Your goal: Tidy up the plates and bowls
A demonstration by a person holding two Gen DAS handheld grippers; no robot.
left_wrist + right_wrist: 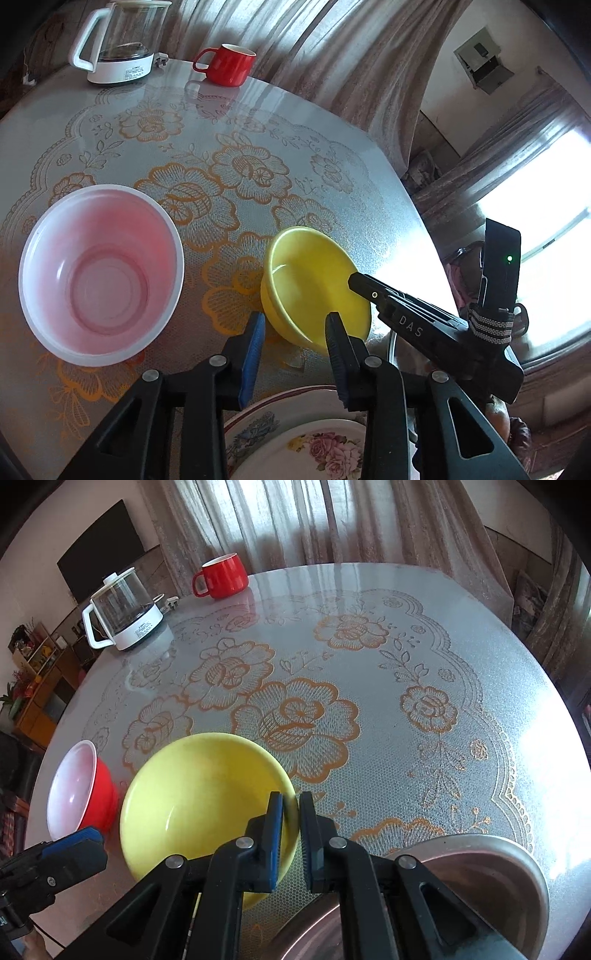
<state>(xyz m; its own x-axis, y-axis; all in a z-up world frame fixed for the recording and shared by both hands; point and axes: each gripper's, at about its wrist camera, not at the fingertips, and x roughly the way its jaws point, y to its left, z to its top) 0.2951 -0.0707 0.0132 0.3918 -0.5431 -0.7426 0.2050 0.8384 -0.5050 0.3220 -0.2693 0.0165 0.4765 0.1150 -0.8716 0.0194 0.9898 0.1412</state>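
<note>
A yellow bowl (pixel 207 801) stands on the table, and my right gripper (pixel 291 801) is shut on its near right rim, one pad inside and one outside. In the left wrist view the same yellow bowl (pixel 310 280) sits centre-right with the right gripper (pixel 356 282) reaching onto its rim from the right. My left gripper (pixel 295 319) hangs open just short of the bowl's near edge, holding nothing. A bowl, red outside and white inside (pixel 99 273), stands to the left. Two stacked flowered plates (pixel 314 443) lie under the left gripper.
A shiny metal bowl (pixel 498 867) sits under the right gripper at the near right. A glass kettle (pixel 125 609) and a red mug (pixel 223 576) stand at the table's far side. The round table (pixel 406 646) carries a flowered lace cloth. Curtains hang behind.
</note>
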